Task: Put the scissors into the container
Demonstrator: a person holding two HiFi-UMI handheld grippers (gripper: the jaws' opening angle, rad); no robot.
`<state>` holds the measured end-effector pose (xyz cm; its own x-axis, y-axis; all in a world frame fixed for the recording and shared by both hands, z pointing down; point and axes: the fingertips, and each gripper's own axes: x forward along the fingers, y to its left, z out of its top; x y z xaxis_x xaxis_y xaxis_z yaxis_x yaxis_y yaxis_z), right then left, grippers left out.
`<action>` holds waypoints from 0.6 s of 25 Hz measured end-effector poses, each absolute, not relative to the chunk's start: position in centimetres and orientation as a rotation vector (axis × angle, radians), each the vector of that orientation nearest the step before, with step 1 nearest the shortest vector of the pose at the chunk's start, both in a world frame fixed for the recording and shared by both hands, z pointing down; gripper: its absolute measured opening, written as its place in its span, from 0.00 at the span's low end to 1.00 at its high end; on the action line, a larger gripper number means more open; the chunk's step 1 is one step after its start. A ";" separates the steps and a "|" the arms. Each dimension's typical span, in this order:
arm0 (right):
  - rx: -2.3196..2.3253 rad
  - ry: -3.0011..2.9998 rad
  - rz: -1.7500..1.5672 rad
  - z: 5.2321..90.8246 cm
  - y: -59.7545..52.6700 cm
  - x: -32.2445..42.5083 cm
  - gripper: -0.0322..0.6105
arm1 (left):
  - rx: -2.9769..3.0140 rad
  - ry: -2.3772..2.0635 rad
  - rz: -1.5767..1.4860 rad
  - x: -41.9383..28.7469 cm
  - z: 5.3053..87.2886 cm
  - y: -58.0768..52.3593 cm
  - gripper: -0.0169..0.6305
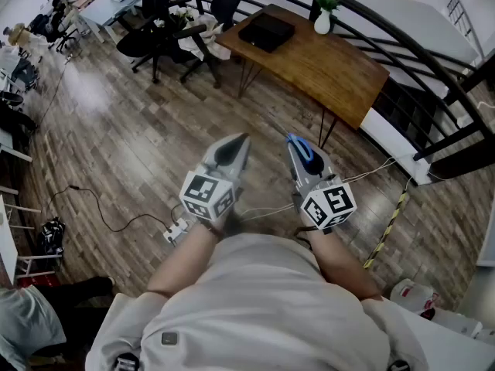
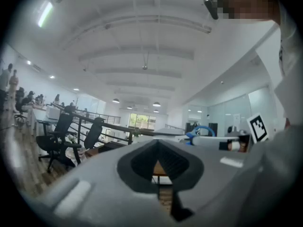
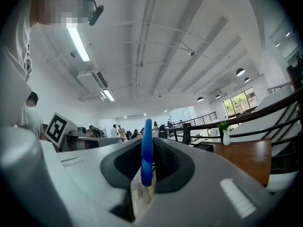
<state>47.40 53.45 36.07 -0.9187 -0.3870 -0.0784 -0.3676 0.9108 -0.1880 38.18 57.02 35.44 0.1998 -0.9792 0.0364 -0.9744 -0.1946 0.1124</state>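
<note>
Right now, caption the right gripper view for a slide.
Right gripper pinching the blue scissors handle, wooden desk beyond at right.

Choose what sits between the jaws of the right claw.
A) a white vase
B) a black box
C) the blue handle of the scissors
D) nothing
C: in the right gripper view, the blue handle of the scissors stands upright, pinched between the dark pads of the right claw.

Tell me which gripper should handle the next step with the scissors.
Right. The right gripper is clamped on the blue-handled scissors; the left gripper is shut and empty.
</note>
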 end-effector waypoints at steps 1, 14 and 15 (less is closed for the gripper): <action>-0.592 2.961 -0.266 35.9 53.5 47.3 0.14 | 2.345 -1.920 -0.067 38.0 35.3 57.1 0.03; -0.581 2.971 -0.257 35.9 52.5 44.5 0.14 | 2.353 -1.892 -0.073 35.5 35.6 55.5 0.03; -0.579 2.973 -0.256 35.8 52.3 44.1 0.14 | 2.350 -1.891 -0.075 35.1 35.6 55.2 0.03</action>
<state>44.13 52.28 35.81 -0.9223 -0.3804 -0.0679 -0.3632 0.9134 -0.1836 35.05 55.24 35.60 0.2164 -0.9755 0.0390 -0.9694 -0.2099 0.1275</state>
